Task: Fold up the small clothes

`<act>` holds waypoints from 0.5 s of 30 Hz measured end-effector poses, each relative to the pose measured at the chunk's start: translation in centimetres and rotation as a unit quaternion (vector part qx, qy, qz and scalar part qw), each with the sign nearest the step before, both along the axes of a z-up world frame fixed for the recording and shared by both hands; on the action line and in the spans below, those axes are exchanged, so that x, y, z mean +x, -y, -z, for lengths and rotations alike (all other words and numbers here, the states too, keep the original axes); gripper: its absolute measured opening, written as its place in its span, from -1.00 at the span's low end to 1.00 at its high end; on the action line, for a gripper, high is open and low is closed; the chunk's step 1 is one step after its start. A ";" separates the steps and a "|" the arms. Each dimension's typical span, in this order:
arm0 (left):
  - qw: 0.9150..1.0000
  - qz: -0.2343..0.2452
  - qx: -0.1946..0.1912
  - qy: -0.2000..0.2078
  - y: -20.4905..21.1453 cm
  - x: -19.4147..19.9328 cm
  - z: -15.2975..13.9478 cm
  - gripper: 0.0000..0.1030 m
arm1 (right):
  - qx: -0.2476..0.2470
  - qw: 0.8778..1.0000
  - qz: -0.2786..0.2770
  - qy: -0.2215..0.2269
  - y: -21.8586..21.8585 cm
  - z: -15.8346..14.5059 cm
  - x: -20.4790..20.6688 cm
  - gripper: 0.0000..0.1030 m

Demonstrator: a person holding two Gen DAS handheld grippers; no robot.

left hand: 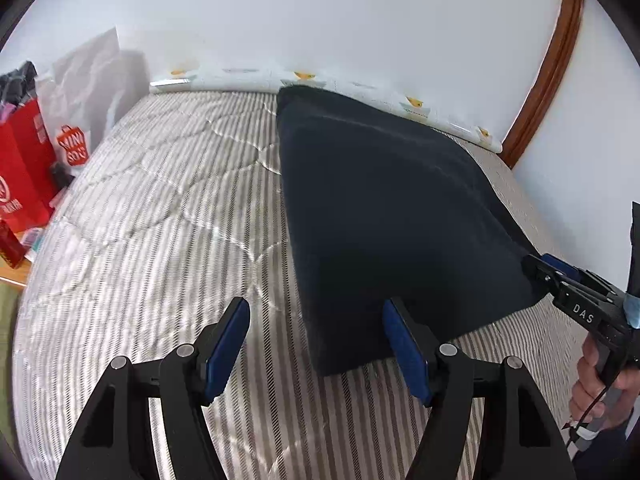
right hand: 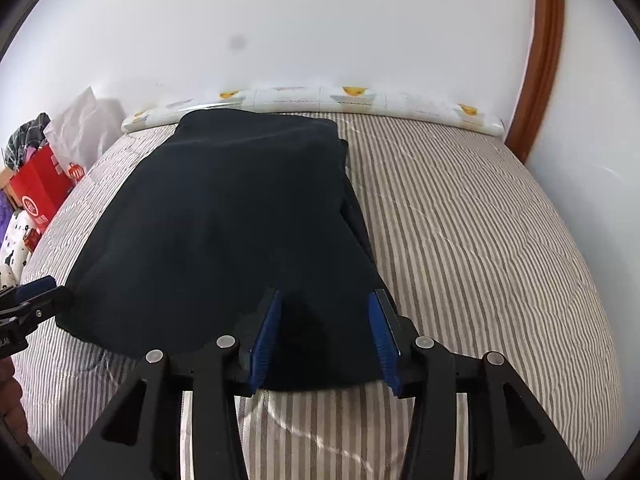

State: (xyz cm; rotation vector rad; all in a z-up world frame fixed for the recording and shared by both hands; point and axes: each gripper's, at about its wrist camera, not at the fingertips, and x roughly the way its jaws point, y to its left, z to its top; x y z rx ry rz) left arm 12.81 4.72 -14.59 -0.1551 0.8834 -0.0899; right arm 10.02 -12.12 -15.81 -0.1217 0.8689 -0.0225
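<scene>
On the striped mattress (right hand: 480, 220), a dark folded garment (right hand: 240, 220) lies lengthwise, long axis running from the near edge toward the wall. Left gripper (left hand: 316, 320) spread at its near-left corner; right gripper (right hand: 326, 312) spread too, straddling the near-right hem, possibly touching. Best pinch both corners evenly, then lift together toward the far edge.

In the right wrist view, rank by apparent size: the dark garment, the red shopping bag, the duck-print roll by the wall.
1. Dark garment, largest.
2. Duck-print roll.
3. Red shopping bag, smallest, though it is partly cut off.
</scene>
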 end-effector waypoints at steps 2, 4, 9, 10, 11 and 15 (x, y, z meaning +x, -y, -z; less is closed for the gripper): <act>1.000 0.000 0.007 0.010 0.3 -0.8 -0.8 0.30 | -0.002 1.000 0.005 0.001 0.1 -0.3 -0.7 -0.12; 1.000 0.000 0.007 0.018 0.5 -1.7 -1.6 0.30 | -0.004 1.000 0.010 0.008 0.3 -1.0 -1.7 -0.12; 0.999 -0.005 0.029 0.043 1.5 -4.0 -3.9 0.39 | 0.016 0.999 0.021 0.024 0.8 -3.4 -4.8 -0.11; 0.998 -0.006 0.035 0.050 1.8 -4.6 -4.5 0.44 | 0.016 0.999 0.022 0.026 0.9 -3.9 -5.4 -0.11; 0.998 -0.007 0.040 0.056 2.0 -5.1 -4.9 0.46 | 0.010 0.999 0.022 0.032 0.8 -4.6 -6.2 -0.09; 0.996 -0.014 0.053 0.075 2.8 -7.3 -6.5 0.62 | -0.001 0.998 0.018 0.056 0.4 -6.8 -8.8 0.17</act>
